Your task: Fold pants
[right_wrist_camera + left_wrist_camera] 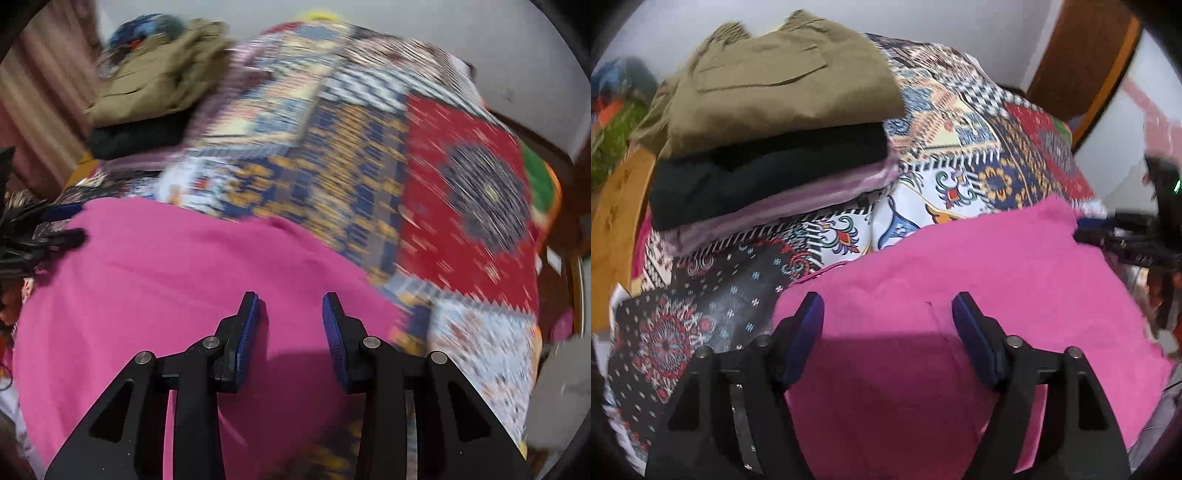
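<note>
Pink pants (960, 302) lie flat on the patterned bedspread (979, 147), near side of the bed, under both grippers. They look already folded down to a broad rectangle, far edge fairly straight, small crease near the middle.

L gripper (888, 304) hovers over the near-left part of the pants, fingers wide apart, holding nothing. R gripper (290, 306) is over the near-right part, fingers apart too but narrower, also empty. Can't tell if either pad touches the cloth; looks like just above it. R view is heavily motion-blurred, so detail there is poor. Each gripper shows at the edge of the other's view.

Far left on the bed: a stack (768, 122) of folded clothes, khaki on top, black under it, striped lilac at the bottom.

Step, as I read it: between folds, or fold done and next is a last fold / move to the stack. Can't say which for sure.

Next move prob needs both grippers to pinch one edge of the pants, all layers together, at matching spots, then lift and carry evenly so the layers don't slide apart. If moving to the stack, land it square on the khaki.
</note>
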`<action>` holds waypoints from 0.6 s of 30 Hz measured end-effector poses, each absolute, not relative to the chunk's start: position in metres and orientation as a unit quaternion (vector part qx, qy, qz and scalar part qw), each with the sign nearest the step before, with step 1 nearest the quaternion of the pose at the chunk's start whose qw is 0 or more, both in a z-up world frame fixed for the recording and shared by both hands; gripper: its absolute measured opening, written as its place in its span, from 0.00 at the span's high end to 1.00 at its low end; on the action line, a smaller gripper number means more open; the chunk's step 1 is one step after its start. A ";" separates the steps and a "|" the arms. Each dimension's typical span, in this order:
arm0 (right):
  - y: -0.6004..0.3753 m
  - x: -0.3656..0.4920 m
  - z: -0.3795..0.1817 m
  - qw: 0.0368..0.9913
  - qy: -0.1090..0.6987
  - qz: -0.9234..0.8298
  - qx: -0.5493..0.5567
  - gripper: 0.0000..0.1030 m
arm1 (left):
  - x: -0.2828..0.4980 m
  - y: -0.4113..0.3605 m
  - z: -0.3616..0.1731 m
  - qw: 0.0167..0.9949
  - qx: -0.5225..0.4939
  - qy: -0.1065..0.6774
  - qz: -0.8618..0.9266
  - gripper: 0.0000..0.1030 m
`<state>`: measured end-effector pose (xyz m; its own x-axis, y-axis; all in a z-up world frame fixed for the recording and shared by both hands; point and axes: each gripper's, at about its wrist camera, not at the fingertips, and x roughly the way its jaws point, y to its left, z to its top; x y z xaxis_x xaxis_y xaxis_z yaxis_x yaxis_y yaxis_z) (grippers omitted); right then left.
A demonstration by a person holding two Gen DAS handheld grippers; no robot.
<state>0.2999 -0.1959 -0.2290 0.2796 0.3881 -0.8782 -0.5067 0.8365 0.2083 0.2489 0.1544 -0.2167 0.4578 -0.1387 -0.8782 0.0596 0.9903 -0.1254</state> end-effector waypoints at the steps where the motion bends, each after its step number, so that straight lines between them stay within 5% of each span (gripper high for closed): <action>1: -0.203 0.300 -0.231 0.799 0.533 0.273 -0.053 0.68 | 0.246 0.160 -0.214 0.855 -0.048 0.514 -0.055 0.28; 9: -0.232 0.297 -0.203 0.820 0.505 0.268 -0.024 0.68 | 0.238 0.187 -0.186 0.878 -0.021 0.477 0.009 0.28; 13: -0.232 0.299 -0.191 0.836 0.477 0.271 -0.009 0.39 | 0.246 0.215 -0.191 0.876 -0.044 0.479 0.031 0.23; 18: -0.215 0.311 -0.213 0.821 0.505 0.266 -0.017 0.37 | 0.251 0.228 -0.221 0.858 -0.068 0.509 0.017 0.23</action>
<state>0.3109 -0.2148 -0.2129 0.3489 0.4208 -0.8374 -0.4542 0.8575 0.2416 0.2508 0.2279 -0.2209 0.4805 -0.0404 -0.8761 -0.0980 0.9902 -0.0994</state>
